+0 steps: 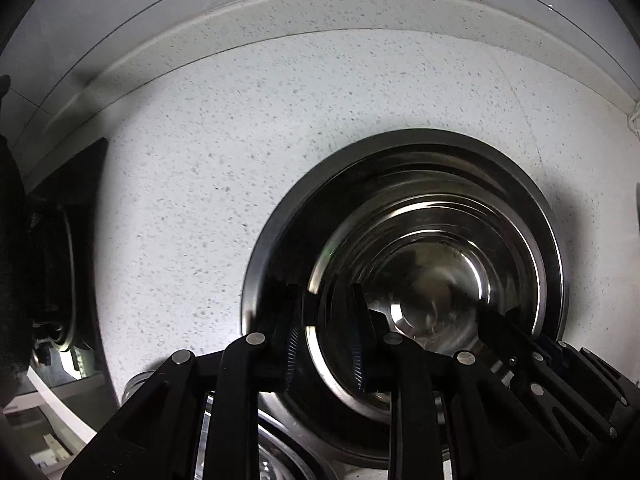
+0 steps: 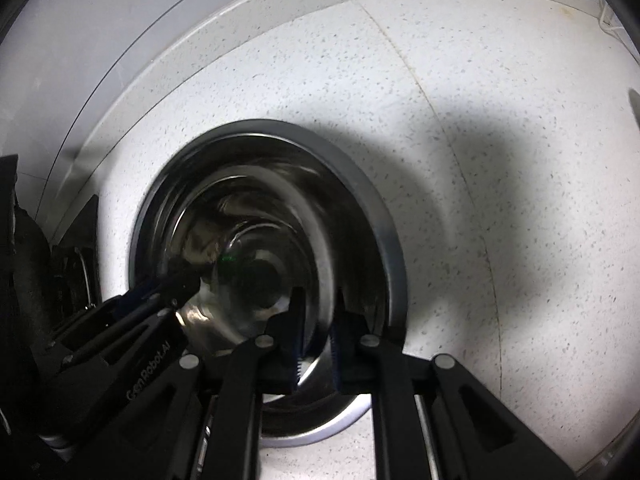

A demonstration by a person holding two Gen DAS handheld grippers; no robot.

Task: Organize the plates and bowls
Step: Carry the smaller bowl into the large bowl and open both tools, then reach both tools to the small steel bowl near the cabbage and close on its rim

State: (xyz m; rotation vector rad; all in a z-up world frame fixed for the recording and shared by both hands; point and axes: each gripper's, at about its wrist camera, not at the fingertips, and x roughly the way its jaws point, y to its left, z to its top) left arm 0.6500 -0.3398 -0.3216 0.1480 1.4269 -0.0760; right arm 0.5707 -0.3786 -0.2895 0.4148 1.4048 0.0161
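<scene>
A stack of steel bowls sits nested on a wide dark plate, all of it resting on the speckled white counter. From the left wrist view the stack fills the lower right, toward four o'clock; from the right wrist view the same stack lies left of centre, toward eight o'clock.

The left gripper straddles the near rim of the stack: one ribbed pad outside the wall, the other inside, with a gap showing between pads and metal. It reads as partly spread around the rim, not yet biting. The right gripper does likewise on the opposite side, its pads set narrowly either side of the rim; whether they press the steel I cannot tell, as the picture is blurred there.

Each gripper shows up at the edge of the other's view, so the two face one another across the bowls.

The bowls look thin, stiff and polished, so probably light singly but fairly weighty as a nest, and slippery against the pads. They will not break, though they may slide or clatter. The rim seems the only sensible hold, wall pinched between pads, one gripper on each side to keep the stack level. The plate underneath may stay behind if only the bowls are gripped.

At nine o'clock a dark object stands by the counter's edge.
</scene>
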